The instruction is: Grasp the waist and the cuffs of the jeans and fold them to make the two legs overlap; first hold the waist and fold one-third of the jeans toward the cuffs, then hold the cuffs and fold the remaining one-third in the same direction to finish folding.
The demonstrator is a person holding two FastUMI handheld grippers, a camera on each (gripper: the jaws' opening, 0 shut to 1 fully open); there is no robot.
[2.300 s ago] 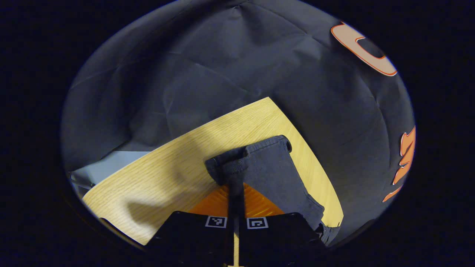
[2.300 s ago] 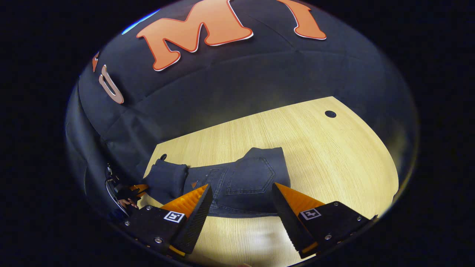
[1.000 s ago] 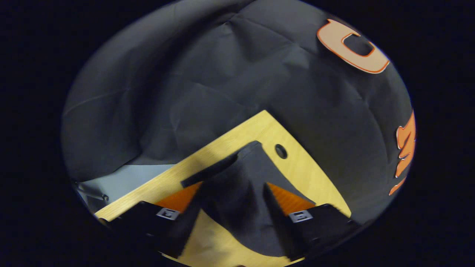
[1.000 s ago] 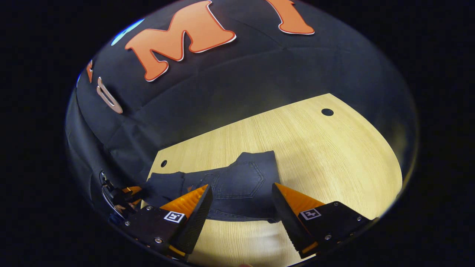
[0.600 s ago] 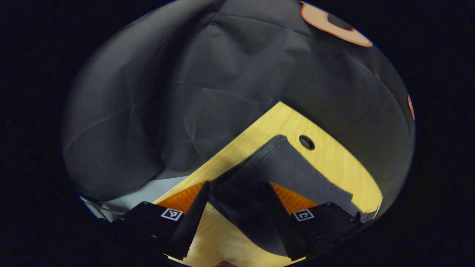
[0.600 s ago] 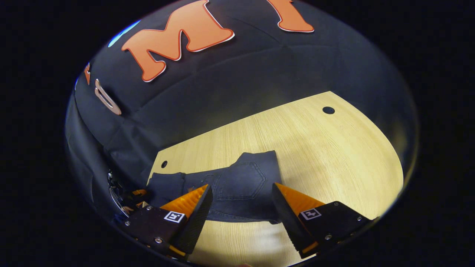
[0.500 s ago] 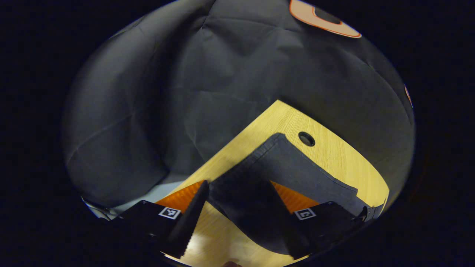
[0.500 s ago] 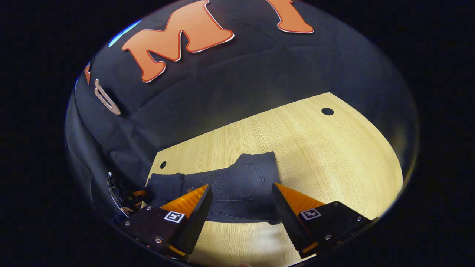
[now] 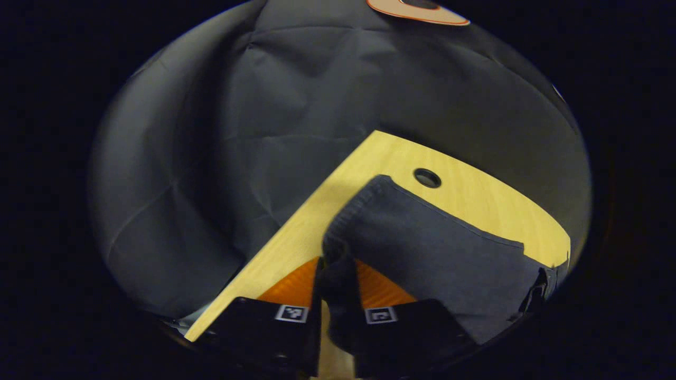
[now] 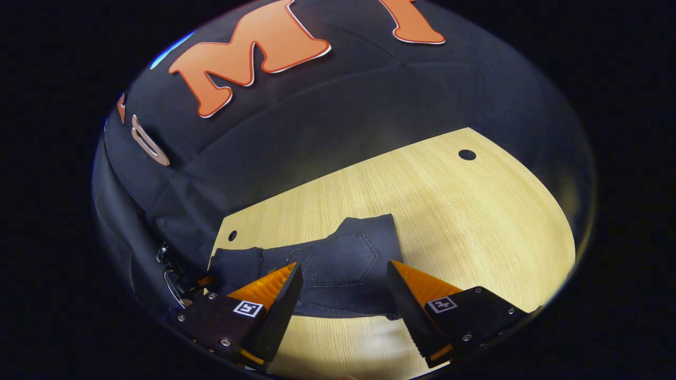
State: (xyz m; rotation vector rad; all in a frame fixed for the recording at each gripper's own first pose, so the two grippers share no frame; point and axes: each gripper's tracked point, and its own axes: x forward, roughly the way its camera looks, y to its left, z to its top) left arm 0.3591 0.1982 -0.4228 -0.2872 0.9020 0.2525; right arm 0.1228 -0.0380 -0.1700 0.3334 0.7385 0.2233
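Left gripper view: left gripper (image 9: 336, 274) has its two fingers drawn together on a bunched edge of the jeans (image 9: 438, 253), the dark cloth pinched between them at the cuff end. From the pinch the denim spreads flat toward the far corner of the table (image 9: 475, 198), its hemmed edge running just beside a round hole (image 9: 427, 178) in the tabletop. The jeans lie close to the table's left edge, with a narrow strip of bare wood between cloth and edge.

Right gripper view: right gripper (image 10: 343, 287) hangs above the near edge of the table (image 10: 449, 211), fingers wide apart, nothing between them. The jeans (image 10: 338, 264) lie folded lengthwise on the table's left part; the waist end with a back pocket (image 10: 343, 258) faces up, beyond the finger gap. The cuff end reaches the left edge, near a small hole (image 10: 232, 234) in that corner. A second hole (image 10: 466, 154) sits in the far right corner, well apart from the jeans.
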